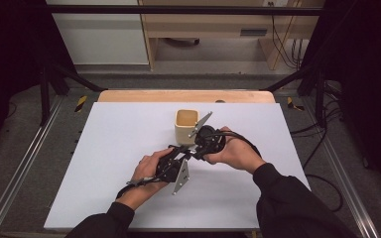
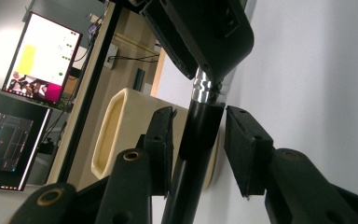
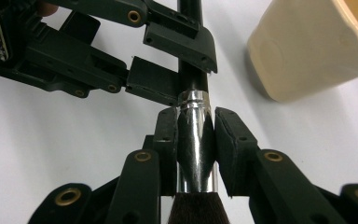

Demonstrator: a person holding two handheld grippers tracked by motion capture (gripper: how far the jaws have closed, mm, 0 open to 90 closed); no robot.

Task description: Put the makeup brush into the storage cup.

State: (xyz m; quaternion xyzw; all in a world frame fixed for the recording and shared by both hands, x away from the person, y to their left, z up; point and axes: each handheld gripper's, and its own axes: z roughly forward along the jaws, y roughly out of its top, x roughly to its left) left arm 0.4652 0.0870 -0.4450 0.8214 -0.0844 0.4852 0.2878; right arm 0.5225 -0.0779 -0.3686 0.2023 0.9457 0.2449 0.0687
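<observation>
While both grippers meet over the white table [image 1: 104,163], a brush [image 3: 194,135] passes between them.
Right gripper [image 3: 195,140] is clamped on the brush's silver collar; left gripper [image 2: 199,149] has its jaws around the black handle, one pad touching, the other just apart. A cream cup [image 1: 186,124] stands just beside them.

Cream cup [image 1: 186,124] — black-handled brush [image 3: 194,140], silver ferrule — on a white table [image 1: 104,163].
</observation>
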